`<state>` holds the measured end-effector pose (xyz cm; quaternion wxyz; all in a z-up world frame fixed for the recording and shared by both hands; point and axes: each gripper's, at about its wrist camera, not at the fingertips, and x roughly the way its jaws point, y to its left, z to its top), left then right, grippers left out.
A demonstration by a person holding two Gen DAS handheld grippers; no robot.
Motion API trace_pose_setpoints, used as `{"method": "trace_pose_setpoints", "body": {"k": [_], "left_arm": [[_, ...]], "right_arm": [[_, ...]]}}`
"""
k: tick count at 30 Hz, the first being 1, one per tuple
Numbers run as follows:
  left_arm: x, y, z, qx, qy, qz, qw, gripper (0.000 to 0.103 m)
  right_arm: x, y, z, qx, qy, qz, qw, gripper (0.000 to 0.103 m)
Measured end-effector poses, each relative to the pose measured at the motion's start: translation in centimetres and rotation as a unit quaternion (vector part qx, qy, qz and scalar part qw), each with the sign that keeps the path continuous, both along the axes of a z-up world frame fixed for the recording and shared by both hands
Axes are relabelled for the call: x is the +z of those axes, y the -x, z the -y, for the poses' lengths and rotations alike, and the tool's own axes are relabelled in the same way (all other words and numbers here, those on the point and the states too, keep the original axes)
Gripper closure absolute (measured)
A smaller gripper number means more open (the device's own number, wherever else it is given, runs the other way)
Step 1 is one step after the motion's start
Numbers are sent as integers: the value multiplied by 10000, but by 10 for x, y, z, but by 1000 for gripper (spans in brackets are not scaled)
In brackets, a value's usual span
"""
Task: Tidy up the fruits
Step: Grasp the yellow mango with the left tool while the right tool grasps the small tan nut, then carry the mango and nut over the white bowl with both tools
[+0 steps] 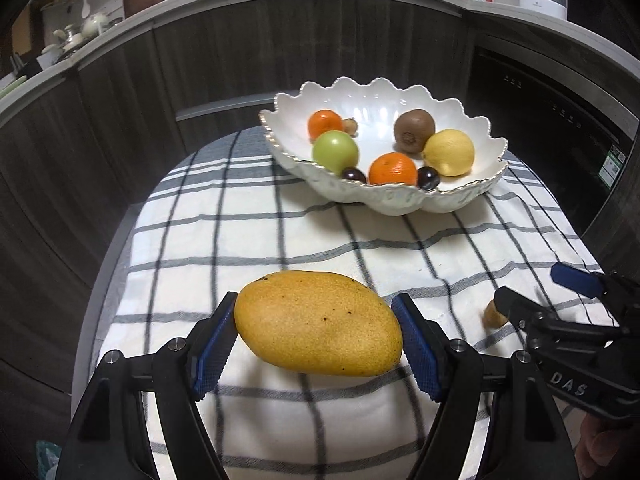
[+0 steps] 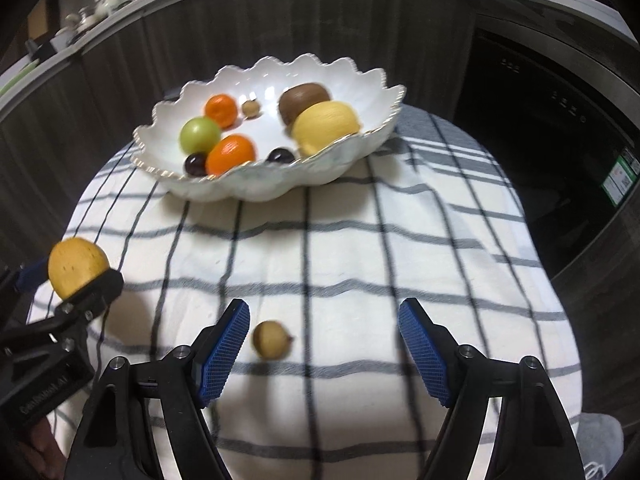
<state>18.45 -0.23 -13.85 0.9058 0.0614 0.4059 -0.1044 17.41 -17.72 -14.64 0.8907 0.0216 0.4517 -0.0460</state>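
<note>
Currently L claw [image 1: 316, 332] is clamped on a yellow mango [image 1: 318, 322], blue pads pressed to both ends, fruit held lengthwise across the jaws and lifted off the checked cloth [image 1: 240, 240] w/ a shadow under it. From the R wrist cam the mango [image 2: 76, 266] shows at far left, gripped by the L claw [image 2: 86, 280].

R claw [image 2: 322, 344] is spread wide, holding nothing; a small round tan fruit [image 2: 272, 339] lies on the cloth [image 2: 340, 240] between its pads, nearer the left pad, not touching either. Same small fruit [image 1: 493, 315] is partly hidden behind the R claw [image 1: 536, 292] in the L cam.

White scalloped bowl [image 1: 384, 196] sits at the far end of the cloth-covered worktop, well apart from both claws. In the bowl [image 2: 264, 186]: 2 oranges [image 1: 392, 169] [image 1: 325, 124], green apple [image 1: 335, 151], kiwi [image 1: 414, 131], lemon [image 1: 450, 152], 2 dark grapes [image 1: 428, 178] [image 1: 354, 175], 1 more small tan fruit [image 1: 350, 126]. R cam view is motion-blurred.
</note>
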Motion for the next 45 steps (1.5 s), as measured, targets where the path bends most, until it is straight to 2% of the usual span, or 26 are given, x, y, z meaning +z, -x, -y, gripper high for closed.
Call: {"method": "trace_pose_setpoints", "body": {"k": [1,8,10,21,29,38,45], "left_arm": [[0,1,-2,14,14,-13,10000,28],[0,2,-6,32,26,-13,10000,28],[0,2,-4,11,39,-5,10000,28],[10,3,0,1,109,50,9999,28],[35,-6,5,-26,216,180,9996,28],[75,-40,22,-144,211,582,9980,28],[87,-70,34,-229,229,727,9968,28]], "right_arm": [[-2,1,-4,45,9,-9,10000,30],[-23,0,-12,144,-92,-338,9993,68],[-23,1,-12,170,-53,-296,9994,79],[2,4,-12,265,-11,31,9996,80],[36,-2,-8,293,-127,298,9990,80],[80,-26,-3,408,-108,705,9966,80],[100,-53,6,436,-96,886,9951,80]]}}
